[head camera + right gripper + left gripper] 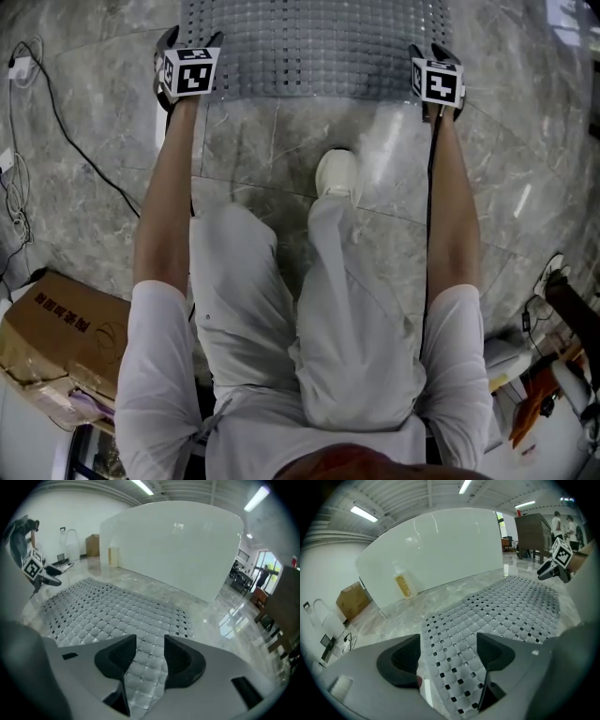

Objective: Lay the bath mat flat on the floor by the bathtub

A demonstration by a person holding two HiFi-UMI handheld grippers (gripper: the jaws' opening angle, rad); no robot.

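The left gripper's [447,654] jaws are set wide apart, and the mat's [506,606] near corner is seen in the gap, not pinched. The right gripper's [150,656] jaws are spread less, with a narrow gap over the mat's other near corner.

The grey, perforated mat is spread flat on the marble floor [281,141] at the top centre of the head view. The white tub [173,550] stands behind it, and its inside is not shown. A bottle [404,585] of yellowish liquid is set against the tub at left. A cardboard box [66,323] lies at lower left of the head view; its contents cannot be made out.
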